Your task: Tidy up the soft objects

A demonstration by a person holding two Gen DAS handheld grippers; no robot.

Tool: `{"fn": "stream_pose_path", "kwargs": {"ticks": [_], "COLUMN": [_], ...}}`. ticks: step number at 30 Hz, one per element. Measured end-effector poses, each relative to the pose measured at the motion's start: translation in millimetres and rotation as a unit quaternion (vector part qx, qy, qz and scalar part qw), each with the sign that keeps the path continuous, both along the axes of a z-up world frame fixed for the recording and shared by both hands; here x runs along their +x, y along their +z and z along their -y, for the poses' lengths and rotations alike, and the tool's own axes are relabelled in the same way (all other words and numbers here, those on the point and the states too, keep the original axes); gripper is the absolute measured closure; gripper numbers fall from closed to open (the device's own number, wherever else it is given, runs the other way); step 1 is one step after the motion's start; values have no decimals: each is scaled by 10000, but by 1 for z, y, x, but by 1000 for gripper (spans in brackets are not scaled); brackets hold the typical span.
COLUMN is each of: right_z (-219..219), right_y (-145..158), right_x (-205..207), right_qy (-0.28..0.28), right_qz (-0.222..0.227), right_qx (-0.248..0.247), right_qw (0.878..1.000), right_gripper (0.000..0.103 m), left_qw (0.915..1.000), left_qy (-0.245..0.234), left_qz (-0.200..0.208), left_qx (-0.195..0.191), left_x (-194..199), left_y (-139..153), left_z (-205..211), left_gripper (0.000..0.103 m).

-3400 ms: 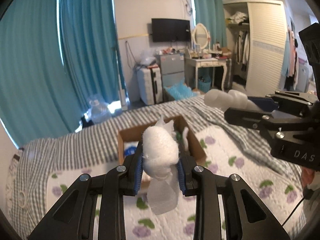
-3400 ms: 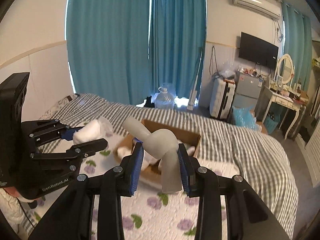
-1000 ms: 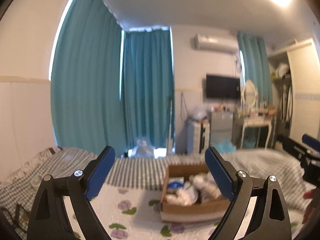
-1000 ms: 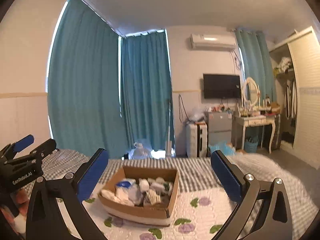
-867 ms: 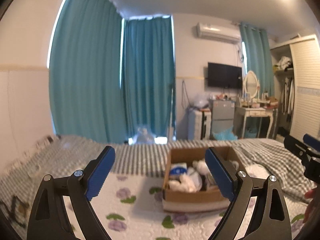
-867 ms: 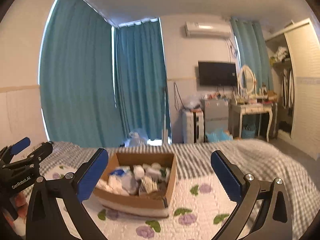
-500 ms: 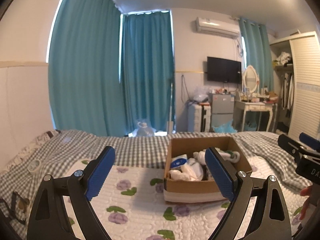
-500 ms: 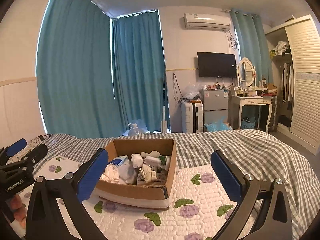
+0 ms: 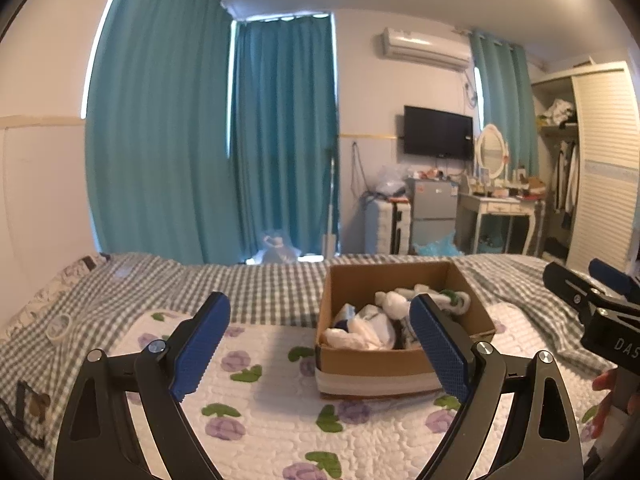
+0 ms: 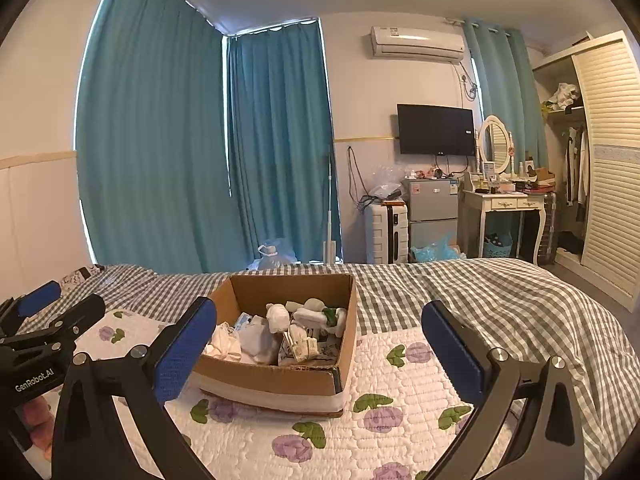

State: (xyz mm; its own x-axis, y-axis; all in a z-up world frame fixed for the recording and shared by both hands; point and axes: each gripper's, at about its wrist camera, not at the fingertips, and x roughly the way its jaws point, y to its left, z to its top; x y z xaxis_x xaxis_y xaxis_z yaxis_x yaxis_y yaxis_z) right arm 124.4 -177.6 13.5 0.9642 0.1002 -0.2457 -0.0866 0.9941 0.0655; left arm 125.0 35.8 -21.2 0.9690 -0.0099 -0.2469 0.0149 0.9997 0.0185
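Note:
A brown cardboard box (image 9: pixel 400 360) (image 10: pixel 276 378) stands on the flowered white quilt and holds several white and pale rolled soft items (image 9: pixel 370 326) (image 10: pixel 280 318). My left gripper (image 9: pixel 320 344) is open and empty, held back from the box, which lies just right of centre between its blue pads. My right gripper (image 10: pixel 318 346) is open and empty, with the box between its fingers farther off. The left gripper also shows at the left edge of the right wrist view (image 10: pixel 44 322). The right gripper shows at the right edge of the left wrist view (image 9: pixel 592 292).
The quilt (image 10: pixel 400 400) lies over a grey checked bedspread (image 10: pixel 500 296). A white ring (image 9: pixel 59 326) lies on the bedspread at the left. Beyond the bed are teal curtains (image 10: pixel 200 160), a suitcase (image 10: pixel 386 232), a small fridge, a dressing table (image 10: pixel 508 208) and a wardrobe.
Earlier both grippers were shut on white soft items above the box; both are now open and empty. Over the last second both views tilted down, the box sitting a little closer.

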Motion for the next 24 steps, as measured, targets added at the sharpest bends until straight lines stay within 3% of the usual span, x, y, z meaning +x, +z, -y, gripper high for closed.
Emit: {"fn": "stream_pose_path", "kwargs": {"ticks": [24], "right_z": [-9], "right_y": [-4], "right_x": [-1], "right_qy": [-33], "right_qz": [-28], "right_qx": [-211], "right_qw": [9998], "right_gripper": [0], "left_qw": [10000], "left_qy": [-60], "left_qz": [-8], "left_qx": [46], "left_x": [-3], "left_y": [-3], "left_z": [1], "left_gripper": [10]}}
